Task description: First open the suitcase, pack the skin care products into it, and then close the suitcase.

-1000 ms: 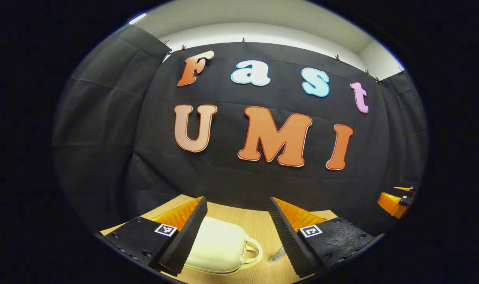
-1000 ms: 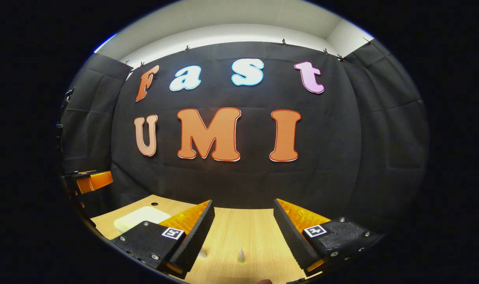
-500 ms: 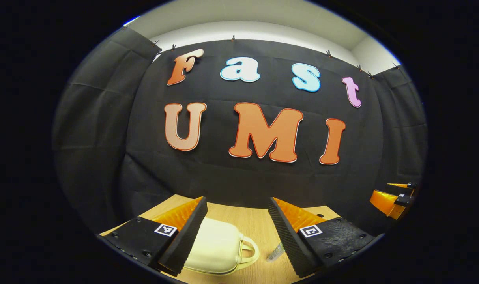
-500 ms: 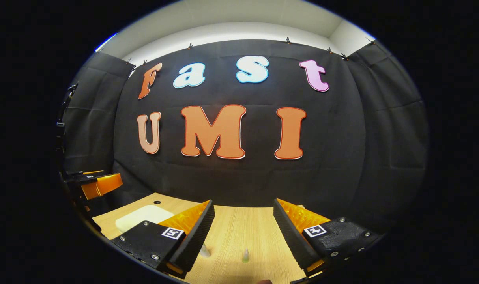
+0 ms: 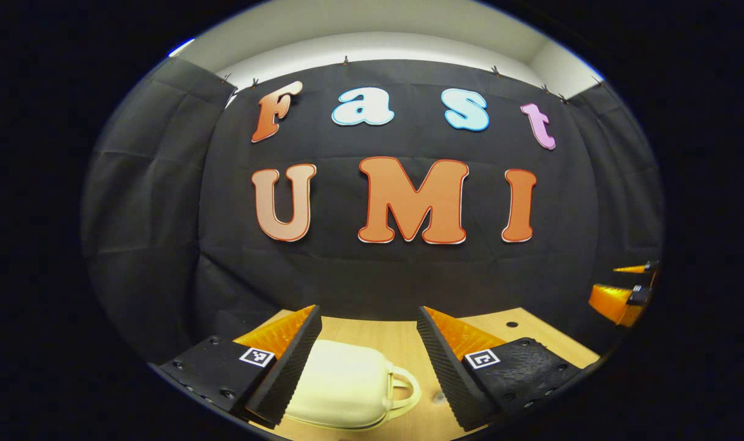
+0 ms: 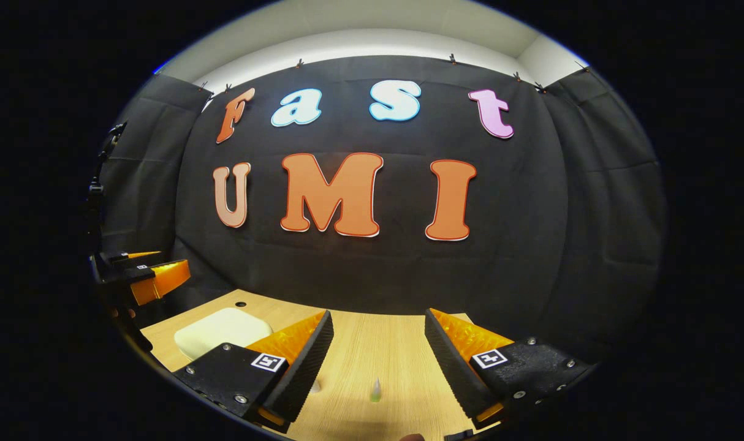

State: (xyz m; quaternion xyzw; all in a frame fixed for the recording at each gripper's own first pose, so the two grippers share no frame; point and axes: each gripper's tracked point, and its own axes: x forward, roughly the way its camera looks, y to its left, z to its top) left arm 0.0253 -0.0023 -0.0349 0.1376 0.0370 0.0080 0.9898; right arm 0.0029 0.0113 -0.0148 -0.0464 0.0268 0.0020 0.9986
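A recording booth: black cloth wall (image 6: 372,269) clipped up behind a wooden table (image 6: 396,343).

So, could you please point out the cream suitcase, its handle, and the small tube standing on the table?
cream suitcase (image 5: 341,383), left gripper view: middle of its closed lid.
handle (image 5: 409,392), left gripper view: outer curve of the loop.
small tube (image 6: 376,391), right gripper view: its body, below the pointed tip.

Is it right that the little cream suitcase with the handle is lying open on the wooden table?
Not quite. The small cream suitcase with a loop handle is closed, not open, lying on the wooden table, as the left gripper view shows.
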